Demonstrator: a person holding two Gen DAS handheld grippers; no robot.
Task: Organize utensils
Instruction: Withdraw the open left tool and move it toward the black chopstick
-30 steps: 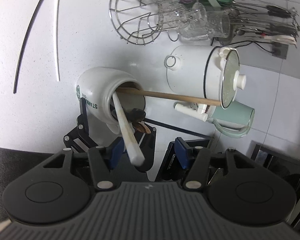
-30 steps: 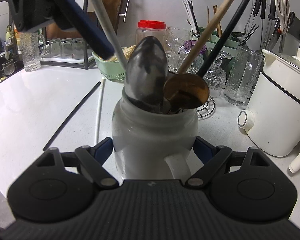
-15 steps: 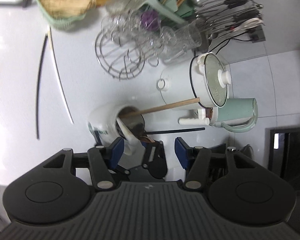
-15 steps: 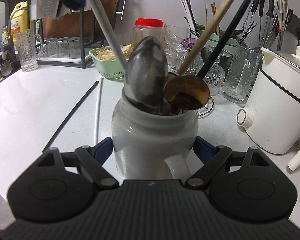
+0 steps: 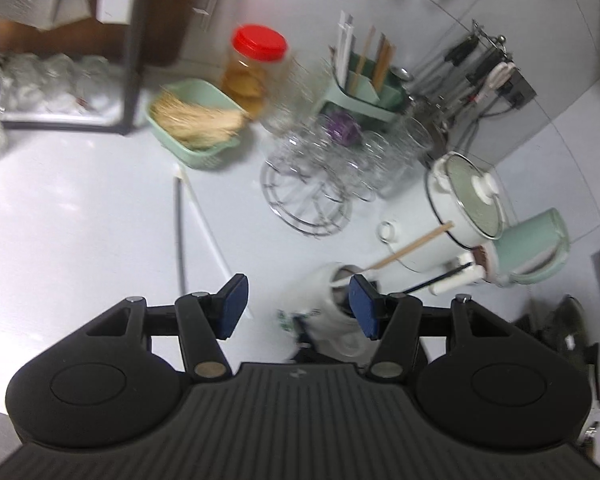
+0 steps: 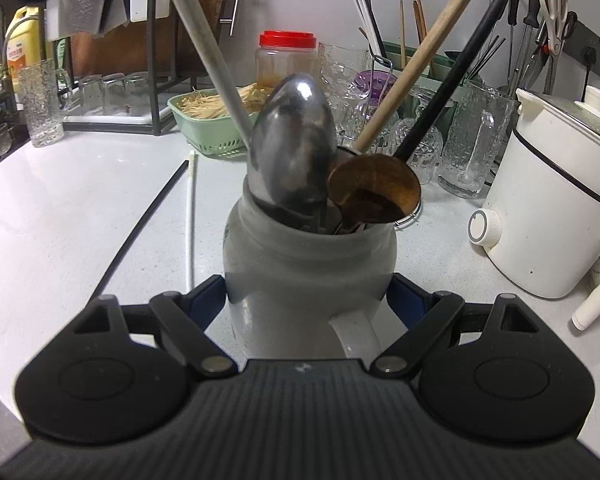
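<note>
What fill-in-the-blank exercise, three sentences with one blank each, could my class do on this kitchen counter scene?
1. The right claw grips a white mug holding several ____.
2. The plastic jar behind the mug has a ____ lid.
3. The left claw is open and holds ____.

Missing words: utensils; red; nothing
</note>
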